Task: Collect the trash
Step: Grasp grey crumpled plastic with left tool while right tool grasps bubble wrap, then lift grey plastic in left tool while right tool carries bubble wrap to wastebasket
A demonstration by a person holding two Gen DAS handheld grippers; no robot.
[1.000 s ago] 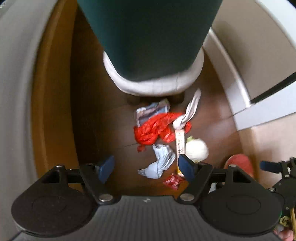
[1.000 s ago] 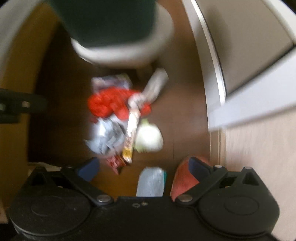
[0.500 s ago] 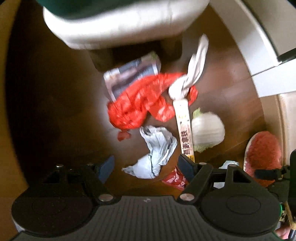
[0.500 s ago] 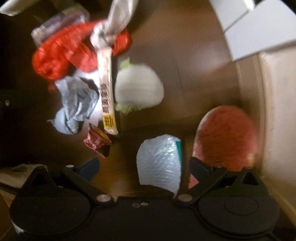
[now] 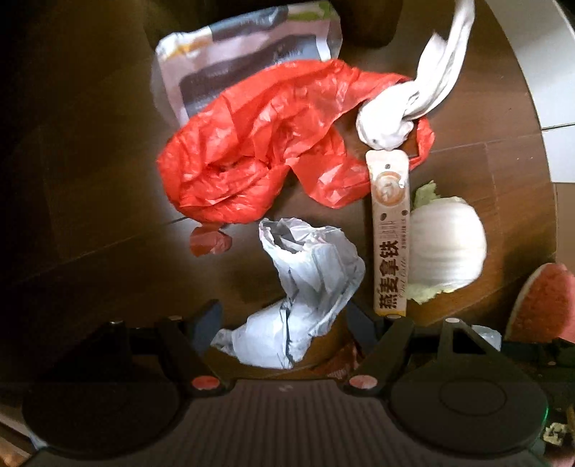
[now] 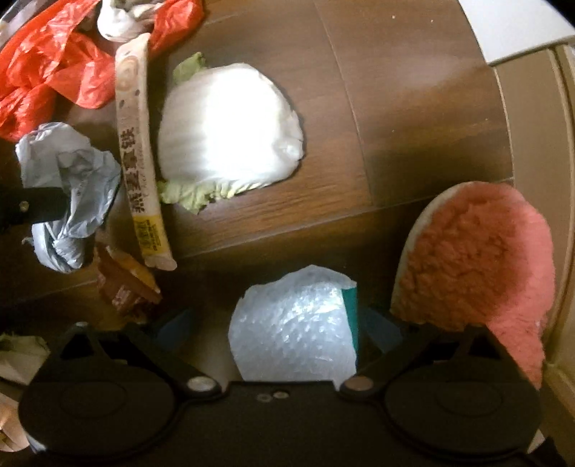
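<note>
Trash lies on a brown wood floor. My left gripper (image 5: 285, 318) is open, its fingers either side of a crumpled grey plastic bag (image 5: 305, 287). Beyond it lie a red plastic bag (image 5: 266, 151), a knotted white rag (image 5: 402, 111), a long beige snack wrapper (image 5: 390, 233), a cabbage piece (image 5: 445, 244) and a printed foil pouch (image 5: 244, 61). My right gripper (image 6: 278, 325) is open around a bubble-wrap piece (image 6: 294, 330). The cabbage (image 6: 230, 125), the wrapper (image 6: 138, 151) and a small red-brown wrapper (image 6: 124, 283) lie ahead of it.
A pink fuzzy slipper (image 6: 478, 273) lies right of the right gripper, by a pale wall edge (image 6: 539, 143). Dark furniture legs (image 5: 370, 21) stand behind the trash pile. The left gripper's finger shows in the right wrist view (image 6: 36, 206).
Both grippers have dropped down close to the floor. The left now straddles the grey bag, the right straddles the bubble wrap. Both stay open.
</note>
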